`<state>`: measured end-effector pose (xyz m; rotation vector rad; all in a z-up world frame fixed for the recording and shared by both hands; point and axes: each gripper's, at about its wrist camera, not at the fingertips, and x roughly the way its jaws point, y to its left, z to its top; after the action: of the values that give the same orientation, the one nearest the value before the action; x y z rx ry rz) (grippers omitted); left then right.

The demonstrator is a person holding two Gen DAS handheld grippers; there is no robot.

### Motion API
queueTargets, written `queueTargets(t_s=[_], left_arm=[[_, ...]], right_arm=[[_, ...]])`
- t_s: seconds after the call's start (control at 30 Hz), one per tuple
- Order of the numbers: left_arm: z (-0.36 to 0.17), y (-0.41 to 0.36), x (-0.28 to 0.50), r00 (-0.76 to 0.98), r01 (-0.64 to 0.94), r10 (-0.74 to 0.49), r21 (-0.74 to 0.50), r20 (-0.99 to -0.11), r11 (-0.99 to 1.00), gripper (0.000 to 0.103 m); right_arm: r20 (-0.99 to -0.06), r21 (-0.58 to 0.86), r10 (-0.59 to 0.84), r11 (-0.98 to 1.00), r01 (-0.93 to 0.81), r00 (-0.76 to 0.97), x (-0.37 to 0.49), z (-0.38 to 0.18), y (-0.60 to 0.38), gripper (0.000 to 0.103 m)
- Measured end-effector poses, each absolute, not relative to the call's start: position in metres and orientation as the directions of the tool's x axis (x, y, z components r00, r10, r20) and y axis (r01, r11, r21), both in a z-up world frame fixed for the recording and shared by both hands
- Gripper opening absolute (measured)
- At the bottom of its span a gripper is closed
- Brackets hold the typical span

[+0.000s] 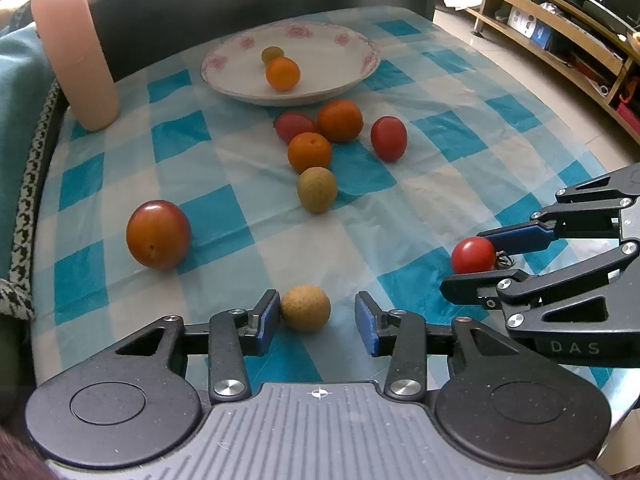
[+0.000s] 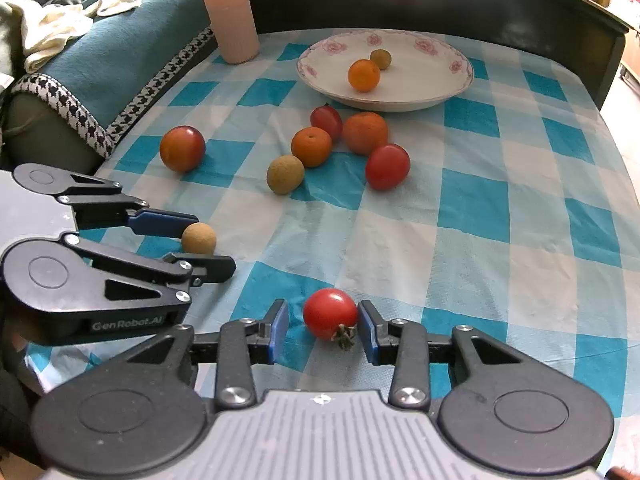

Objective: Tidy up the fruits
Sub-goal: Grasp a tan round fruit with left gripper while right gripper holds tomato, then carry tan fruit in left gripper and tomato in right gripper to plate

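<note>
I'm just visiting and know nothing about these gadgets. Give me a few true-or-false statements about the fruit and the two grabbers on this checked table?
1. The plate holds two fruits. True.
2. The left gripper has a red tomato between its fingers. False: a tan round fruit sits there.
3. The right gripper is open around a red tomato. True.
4. The pink cylinder lies on its side. False: it stands upright.
5. Every fruit is already on the plate. False: several lie on the tablecloth.
</note>
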<state>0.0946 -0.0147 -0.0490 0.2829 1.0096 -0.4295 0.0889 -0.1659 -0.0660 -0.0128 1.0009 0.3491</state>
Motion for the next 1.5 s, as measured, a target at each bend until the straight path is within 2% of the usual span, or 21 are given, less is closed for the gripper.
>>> queueTargets(t_s=[0.1, 0.23, 0.33, 0.47, 0.63, 0.93, 1.3, 1.5], left_arm=[[-0.049, -0.013, 0.094, 0.454, 0.468, -0.221, 0.020, -0.863, 0.883, 0.053], [-0.049, -0.012, 0.094, 0.445, 0.463, -0.233, -0.001, -0.865, 0.886, 0.053], [-0.049, -0.012, 0.095, 0.439, 0.459, -0.234, -0.007, -0.867, 0.889, 0.054], [-0.048, -0.010, 0.097, 0.438, 0.443, -0.227, -0.011, -0.870, 0.896, 0.048], [-0.047, -0.005, 0.098, 0.446, 0.418, -0.216, -0.011, -0.868, 0.908, 0.035], [-0.042, -0.016, 0.098, 0.490, 0.412, -0.180, 0.045, -0.853, 0.910, 0.033], [-0.010, -0.033, 0.106, 0.565, 0.353, -0.140, 0.085, -0.813, 0.932, 0.034], [0.009, -0.039, 0.122, 0.608, 0.342, -0.156, 0.079, -0.778, 0.936, 0.034]], right_arm=[[-0.832, 0.158, 0.283, 0.945, -0.285, 0.478, 0.091, -0.066, -0.167, 0.052], [-0.844, 0.159, 0.265, 0.954, -0.254, 0.467, 0.094, -0.065, -0.169, 0.045], [-0.846, 0.148, 0.253, 0.957, -0.249, 0.469, 0.093, -0.065, -0.167, 0.045], [-0.843, 0.175, 0.262, 0.959, -0.221, 0.470, 0.094, -0.066, -0.171, 0.044], [-0.841, 0.171, 0.254, 0.963, -0.210, 0.477, 0.092, -0.066, -0.169, 0.044], [-0.833, 0.169, 0.255, 0.962, -0.214, 0.491, 0.093, -0.061, -0.169, 0.044], [-0.779, 0.137, 0.234, 0.969, -0.206, 0.582, 0.106, -0.023, -0.172, 0.044], [-0.749, 0.133, 0.219, 0.974, -0.181, 0.626, 0.124, -0.005, -0.173, 0.044]])
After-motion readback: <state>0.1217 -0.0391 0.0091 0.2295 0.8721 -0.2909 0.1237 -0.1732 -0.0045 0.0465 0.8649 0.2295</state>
